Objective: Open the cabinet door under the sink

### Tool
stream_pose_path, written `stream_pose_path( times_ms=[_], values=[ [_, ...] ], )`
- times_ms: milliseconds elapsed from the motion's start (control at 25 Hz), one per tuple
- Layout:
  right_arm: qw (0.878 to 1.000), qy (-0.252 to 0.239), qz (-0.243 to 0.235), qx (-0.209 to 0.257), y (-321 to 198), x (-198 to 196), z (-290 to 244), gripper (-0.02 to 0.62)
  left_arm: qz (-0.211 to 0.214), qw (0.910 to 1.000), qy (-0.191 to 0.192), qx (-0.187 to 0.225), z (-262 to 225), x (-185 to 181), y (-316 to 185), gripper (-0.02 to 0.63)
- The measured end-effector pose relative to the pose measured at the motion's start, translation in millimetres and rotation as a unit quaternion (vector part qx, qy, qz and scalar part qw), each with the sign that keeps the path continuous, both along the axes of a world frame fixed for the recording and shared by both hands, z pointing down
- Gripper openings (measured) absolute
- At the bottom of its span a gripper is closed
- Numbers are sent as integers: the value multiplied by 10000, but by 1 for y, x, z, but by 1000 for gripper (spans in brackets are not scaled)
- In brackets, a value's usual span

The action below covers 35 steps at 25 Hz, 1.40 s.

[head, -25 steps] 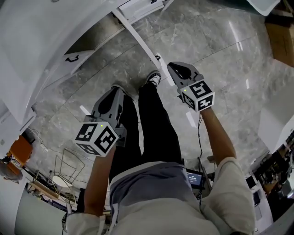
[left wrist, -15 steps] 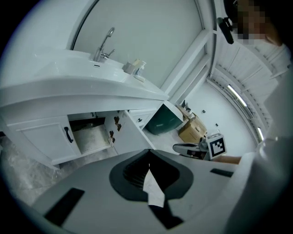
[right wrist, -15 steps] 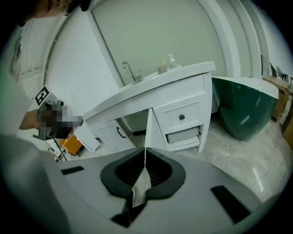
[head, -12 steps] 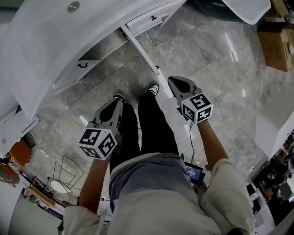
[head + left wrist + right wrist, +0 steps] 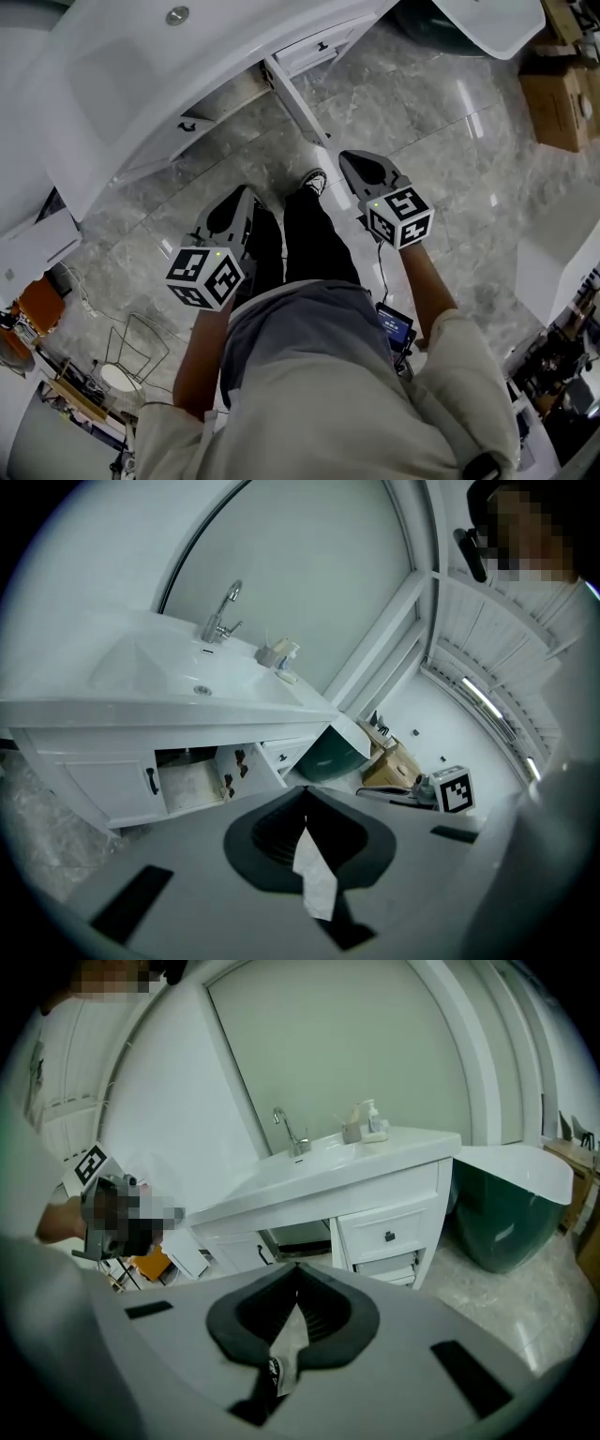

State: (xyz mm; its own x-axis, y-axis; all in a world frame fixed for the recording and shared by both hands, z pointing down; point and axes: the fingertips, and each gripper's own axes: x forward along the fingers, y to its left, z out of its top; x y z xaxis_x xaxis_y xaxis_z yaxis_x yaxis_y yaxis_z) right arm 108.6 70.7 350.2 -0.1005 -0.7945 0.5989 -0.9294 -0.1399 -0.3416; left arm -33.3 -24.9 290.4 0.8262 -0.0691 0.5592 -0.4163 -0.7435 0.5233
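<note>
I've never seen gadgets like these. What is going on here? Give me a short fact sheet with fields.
Place: white vanity cabinet with a sink basin and chrome tap, on a grey marble floor
Cabinet door under the sink: swung open, compartment exposed
Left gripper: jaws together, holding nothing, away from the cabinet
Right gripper: jaws together, holding nothing, away from the cabinet
Person: standing, facing the vanity, one gripper in each hand
Nearby: dark green tub with white rim, right of the vanity
</note>
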Motion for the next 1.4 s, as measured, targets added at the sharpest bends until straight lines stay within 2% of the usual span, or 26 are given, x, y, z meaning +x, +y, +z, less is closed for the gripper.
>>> stream_pose_path(
  times_ms=[280,520,720,1040,1160,1280,1400],
  values=[
    [9994,167,-234,214,-17,-26,-50,12,-103,9988,71,480,-33,-21,-13,0],
    [9986,320,-276,325,-25,-41,-84,12,-390,9967,256,666,-61,-46,-28,0],
    [9981,357,-267,424,-31,-53,-108,12,-450,9956,187,799,-69,-75,-33,-2],
    [9946,705,-494,587,-41,-75,-144,12,-627,9935,354,885,-86,-103,-38,-2],
    [9913,903,-731,615,-44,-88,-154,12,-681,9927,407,909,-94,-110,-41,-3],
    [9879,1095,-873,666,-51,-100,-166,12,-685,9914,455,1020,-102,-114,-47,-3],
    [9875,1069,-868,763,-59,-110,-178,12,-801,9886,446,1193,-111,-123,-59,-3]
  ],
)
